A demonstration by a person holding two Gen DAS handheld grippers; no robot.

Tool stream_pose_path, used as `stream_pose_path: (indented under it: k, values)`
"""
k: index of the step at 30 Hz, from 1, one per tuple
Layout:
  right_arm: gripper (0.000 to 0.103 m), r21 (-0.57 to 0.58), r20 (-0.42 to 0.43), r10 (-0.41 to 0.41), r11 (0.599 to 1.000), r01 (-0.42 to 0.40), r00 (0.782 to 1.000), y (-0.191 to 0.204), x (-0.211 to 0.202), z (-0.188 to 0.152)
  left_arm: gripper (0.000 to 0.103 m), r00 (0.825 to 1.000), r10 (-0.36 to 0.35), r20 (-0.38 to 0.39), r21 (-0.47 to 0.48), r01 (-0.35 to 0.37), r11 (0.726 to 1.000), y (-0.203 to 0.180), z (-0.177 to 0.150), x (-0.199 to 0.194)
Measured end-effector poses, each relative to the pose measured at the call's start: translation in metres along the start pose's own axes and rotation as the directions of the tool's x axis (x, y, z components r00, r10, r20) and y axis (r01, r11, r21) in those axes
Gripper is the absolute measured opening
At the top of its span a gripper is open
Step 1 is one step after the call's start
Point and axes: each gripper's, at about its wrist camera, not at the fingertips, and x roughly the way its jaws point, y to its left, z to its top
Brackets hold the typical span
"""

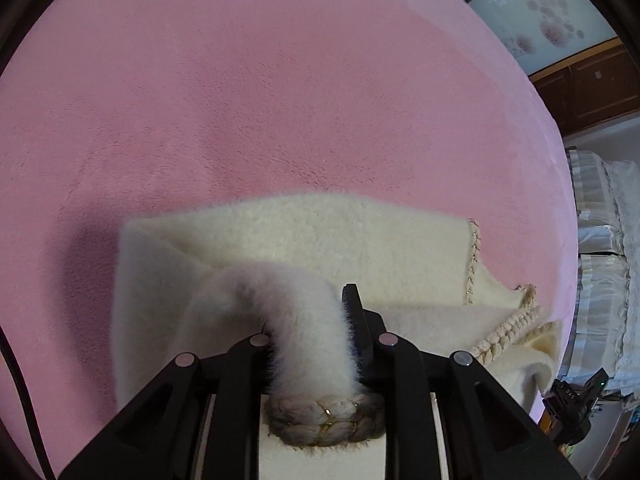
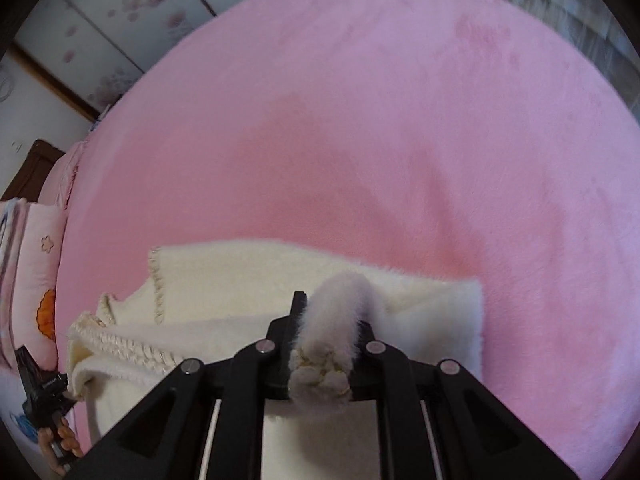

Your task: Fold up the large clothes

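Observation:
A cream fuzzy sweater (image 1: 320,236) with braided gold-flecked trim lies partly folded on a pink bed cover (image 1: 240,100); it also shows in the right wrist view (image 2: 240,280). My left gripper (image 1: 312,320) is shut on a sleeve (image 1: 292,308), whose braided cuff (image 1: 328,420) hangs back over the jaws. My right gripper (image 2: 328,320) is shut on the other sleeve (image 2: 340,304), its cuff (image 2: 320,384) also draped toward the camera. Both sleeves arch up from the sweater body.
The pink bed cover (image 2: 400,120) stretches far ahead. A patterned pillow (image 2: 36,272) lies at the left in the right wrist view. White ruffled bedding (image 1: 604,280) and a floral wardrobe (image 1: 560,20) stand at the right in the left wrist view.

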Motion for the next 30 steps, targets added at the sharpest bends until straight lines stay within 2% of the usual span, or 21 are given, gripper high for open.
stream_pose_path:
  k: [3,4,6,9,12,17,20,23,25,27,30]
  values:
    - [0.022,0.027,-0.005,0.044,0.999,-0.044,0.999,-0.003,-0.002,0.0,0.021,0.999,-0.003,-0.053,0.003,0.004,1.0,-0.001,0.007,-0.001]
    - [0.025,0.03,0.0,0.068,0.997,-0.068,0.998,-0.003,-0.005,0.0,0.022,0.998,-0.017,-0.057,0.006,0.017,1.0,-0.001,0.009,-0.005]
    - [0.039,0.051,0.018,0.143,0.988,-0.144,0.989,-0.009,-0.014,-0.001,0.025,0.997,-0.05,-0.056,0.009,0.05,0.999,-0.001,0.009,-0.011]
    - [0.046,0.085,0.06,0.218,0.971,-0.223,0.974,-0.016,-0.031,0.0,0.032,0.994,-0.095,-0.048,0.011,0.095,0.995,-0.002,0.008,-0.02]
    - [0.054,0.043,0.123,0.192,0.979,-0.198,0.974,-0.014,-0.049,0.0,0.037,0.994,-0.095,-0.061,-0.02,0.094,0.995,-0.002,0.009,-0.021]
    - [0.055,-0.011,0.135,0.16,0.987,-0.16,0.978,-0.009,-0.056,0.002,0.038,0.995,-0.078,-0.067,0.0,0.078,0.997,-0.005,0.011,-0.023]
    - [0.055,-0.056,0.135,0.144,0.989,-0.137,0.98,-0.004,-0.053,0.007,0.039,0.991,-0.117,-0.063,-0.029,0.115,0.993,-0.005,0.016,-0.031]
    - [0.056,-0.076,0.129,0.14,0.988,-0.131,0.982,0.0,-0.046,0.006,0.049,0.984,-0.161,-0.073,-0.108,0.153,0.982,0.0,0.021,-0.029]
    - [0.057,-0.07,0.114,0.147,0.988,-0.139,0.983,0.006,-0.038,0.004,0.049,0.984,-0.16,-0.078,-0.138,0.148,0.979,0.0,0.023,-0.026]
    - [0.057,-0.066,0.104,0.142,0.989,-0.136,0.984,0.008,-0.031,0.003,0.052,0.986,-0.142,-0.086,-0.136,0.13,0.982,-0.003,0.024,-0.024]
    - [0.057,-0.068,0.093,0.139,0.989,-0.133,0.986,0.006,-0.027,0.002,0.065,0.989,-0.137,-0.061,-0.1,0.131,0.986,-0.012,0.024,-0.026]
